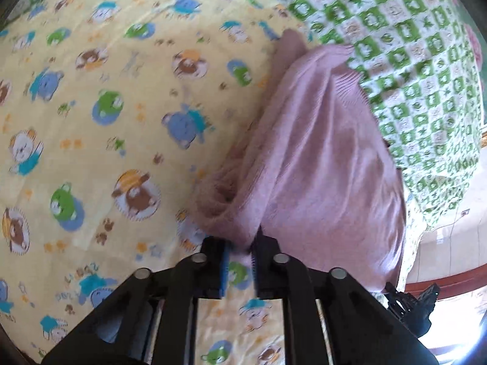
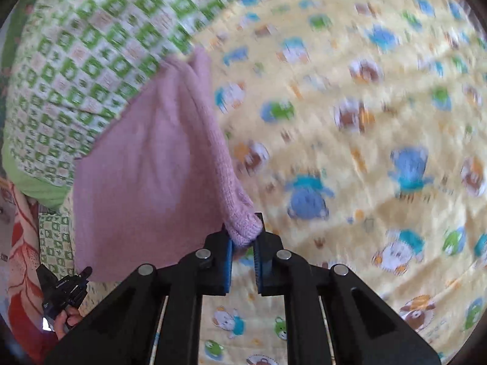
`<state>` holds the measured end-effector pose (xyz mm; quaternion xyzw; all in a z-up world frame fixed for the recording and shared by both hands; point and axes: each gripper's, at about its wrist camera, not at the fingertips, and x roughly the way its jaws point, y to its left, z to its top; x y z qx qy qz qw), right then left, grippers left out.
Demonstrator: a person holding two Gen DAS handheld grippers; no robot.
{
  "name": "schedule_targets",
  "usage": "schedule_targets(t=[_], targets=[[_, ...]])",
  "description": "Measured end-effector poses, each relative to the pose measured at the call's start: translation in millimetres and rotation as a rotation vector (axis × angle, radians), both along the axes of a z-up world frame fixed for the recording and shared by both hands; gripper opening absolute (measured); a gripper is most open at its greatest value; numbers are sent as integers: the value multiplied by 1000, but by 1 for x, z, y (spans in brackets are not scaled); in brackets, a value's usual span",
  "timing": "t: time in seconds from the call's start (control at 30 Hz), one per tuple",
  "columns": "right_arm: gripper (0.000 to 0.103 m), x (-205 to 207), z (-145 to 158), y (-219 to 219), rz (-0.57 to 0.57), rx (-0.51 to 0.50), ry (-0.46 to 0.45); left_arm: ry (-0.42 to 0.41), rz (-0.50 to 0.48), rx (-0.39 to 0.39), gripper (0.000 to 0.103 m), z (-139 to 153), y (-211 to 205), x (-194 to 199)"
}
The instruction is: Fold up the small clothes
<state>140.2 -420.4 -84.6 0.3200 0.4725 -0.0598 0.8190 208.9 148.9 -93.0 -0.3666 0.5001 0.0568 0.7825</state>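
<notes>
A small pink knitted garment (image 1: 316,164) hangs stretched between both grippers above a yellow sheet printed with cartoon bears (image 1: 91,121). My left gripper (image 1: 240,252) is shut on one bunched corner of it. In the right wrist view the same pink garment (image 2: 146,164) hangs to the left, and my right gripper (image 2: 243,240) is shut on its ribbed edge. Its far end lies toward the green checked cloth. The other gripper shows at the lower right of the left view (image 1: 411,304) and at the lower left of the right view (image 2: 64,292).
A green and white checked blanket (image 1: 411,45) lies beyond the garment, also in the right wrist view (image 2: 76,60). The yellow bear sheet (image 2: 365,121) covers the rest. A red patterned fabric (image 2: 18,243) lies at the left edge.
</notes>
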Motion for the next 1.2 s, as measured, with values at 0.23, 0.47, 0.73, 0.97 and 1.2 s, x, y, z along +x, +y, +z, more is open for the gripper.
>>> schedule_targets(t=[0.23, 0.47, 0.73, 0.97, 1.2], targets=[[34, -17, 42, 15, -31, -174, -44, 13, 111, -71, 62, 1, 9, -21], [34, 23, 60, 73, 138, -108, -110, -9, 209, -149, 70, -12, 13, -7], [34, 83, 46, 141, 298, -39, -72, -59, 238, -129, 55, -14, 16, 21], [34, 121, 51, 172, 404, -10, -75, -141, 125, -29, 14, 22, -8, 40], [48, 171, 57, 185, 502, 57, -72, -255, -144, 52, 13, 68, -93, 65]])
